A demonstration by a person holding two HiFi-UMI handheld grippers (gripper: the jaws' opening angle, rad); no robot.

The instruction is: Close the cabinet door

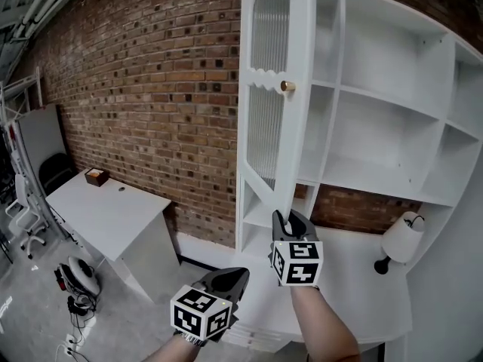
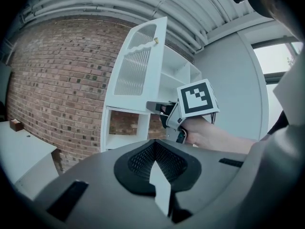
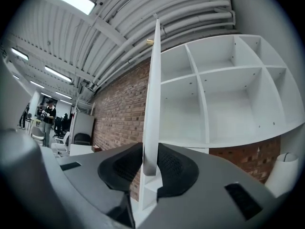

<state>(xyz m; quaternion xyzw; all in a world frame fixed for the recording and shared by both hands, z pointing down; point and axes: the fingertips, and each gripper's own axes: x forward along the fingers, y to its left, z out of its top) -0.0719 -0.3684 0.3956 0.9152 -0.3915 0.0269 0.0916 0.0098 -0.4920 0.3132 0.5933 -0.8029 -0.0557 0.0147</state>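
The white cabinet door (image 1: 272, 89) with ribbed glass and a brass knob (image 1: 287, 86) stands swung out from the open shelf cabinet (image 1: 377, 96). My right gripper (image 1: 289, 217) is at the door's lower corner. In the right gripper view the door's edge (image 3: 153, 94) runs up between the pads, and the right gripper (image 3: 148, 168) is shut on it. My left gripper (image 1: 235, 276) hangs lower and to the left, apart from the door, with its fingers together and nothing in them. In the left gripper view, the left gripper (image 2: 153, 162) looks toward the door (image 2: 138, 66) and the right gripper (image 2: 155, 107).
A white counter (image 1: 355, 277) lies under the shelves, with a white lamp (image 1: 402, 240) at its right. A white table (image 1: 106, 202) stands against the brick wall at left, with a small box (image 1: 96, 176) on it. Office chairs and gear sit on the floor at far left.
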